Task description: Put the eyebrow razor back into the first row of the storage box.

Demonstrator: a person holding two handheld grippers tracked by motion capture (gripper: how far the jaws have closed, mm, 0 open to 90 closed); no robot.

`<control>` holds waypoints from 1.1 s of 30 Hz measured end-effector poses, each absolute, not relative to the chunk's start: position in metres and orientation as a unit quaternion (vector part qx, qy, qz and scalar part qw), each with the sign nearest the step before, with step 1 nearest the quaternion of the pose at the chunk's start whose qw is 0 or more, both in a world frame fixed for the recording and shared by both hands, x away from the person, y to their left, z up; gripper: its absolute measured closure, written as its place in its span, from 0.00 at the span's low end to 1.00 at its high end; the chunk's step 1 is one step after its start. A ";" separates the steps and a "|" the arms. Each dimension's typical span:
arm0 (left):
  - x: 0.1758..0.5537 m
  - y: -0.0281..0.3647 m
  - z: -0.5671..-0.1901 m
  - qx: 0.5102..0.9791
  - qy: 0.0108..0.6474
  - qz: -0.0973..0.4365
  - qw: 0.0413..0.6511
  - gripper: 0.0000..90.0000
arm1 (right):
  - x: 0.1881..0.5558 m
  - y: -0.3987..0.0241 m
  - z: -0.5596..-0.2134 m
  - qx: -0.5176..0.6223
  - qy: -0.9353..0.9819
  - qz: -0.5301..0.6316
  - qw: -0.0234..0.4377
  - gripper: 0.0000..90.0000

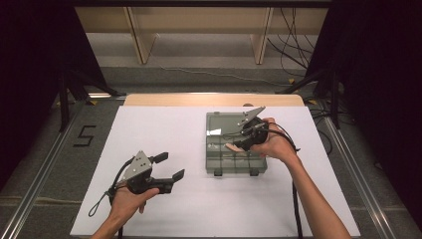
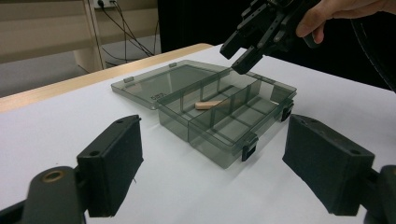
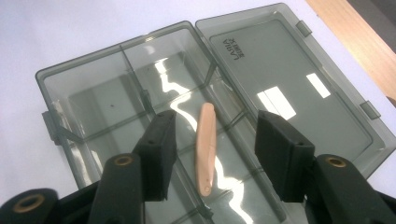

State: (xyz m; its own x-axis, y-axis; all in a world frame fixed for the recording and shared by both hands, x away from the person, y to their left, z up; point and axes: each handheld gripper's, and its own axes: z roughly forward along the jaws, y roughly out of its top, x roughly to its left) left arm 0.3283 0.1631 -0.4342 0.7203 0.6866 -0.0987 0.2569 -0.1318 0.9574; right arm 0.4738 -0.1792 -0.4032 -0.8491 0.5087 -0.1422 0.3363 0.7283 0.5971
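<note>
Item 1: compartment box [image 1: 234, 159], smoky clear plastic w/ dividers, on white desk [image 1: 164, 129], right of centre. Lid [image 3: 289, 70] hinged fully open, lying flat on desk behind box, toward the wooden edge. Two latches on front wall.

Item 2: peg [image 3: 206, 147], pale pink-beige, slim, rounded ends. Lies flat on floor of a compartment in the row nearest the lid hinge, lengthwise along that row; seen also in left hand-held gripper view [image 2: 208, 104]. Not touched by either pad.

Item 3: right hand-held gripper [image 1: 238, 141], held in right hand [image 1: 273, 144] above box, pointing down into it. Jaws apart, pads [image 3: 161, 149] one each side of peg w/ clear gaps, gripping nothing. From left hand-held gripper view it hangs over the box's far side [image 2: 243, 53].

Item 4: left hand-held gripper [image 1: 169, 167], in left hand [image 1: 127, 199], low over desk at near left, well apart from box, aimed toward it. Jaws wide open, nothing btwn pads [image 2: 114, 163]
</note>
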 end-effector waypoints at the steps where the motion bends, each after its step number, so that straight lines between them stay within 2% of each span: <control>1: 0.328 0.163 -0.434 0.728 0.325 0.186 0.574 0.21 | 0.473 -0.180 -0.404 0.231 0.916 0.290 0.152 0.53; 9: 0.329 0.163 -0.434 0.732 0.318 0.188 0.573 0.21 | 0.462 -0.191 -0.401 0.246 0.903 0.319 0.153 0.46; 16: 0.328 0.162 -0.434 0.728 0.322 0.183 0.576 0.21 | 0.462 -0.207 -0.399 0.268 0.886 0.342 0.164 0.43; 33: 0.329 0.150 -0.429 0.729 0.333 0.170 0.573 0.21 | 0.460 -0.247 -0.400 0.340 0.845 0.382 0.155 0.38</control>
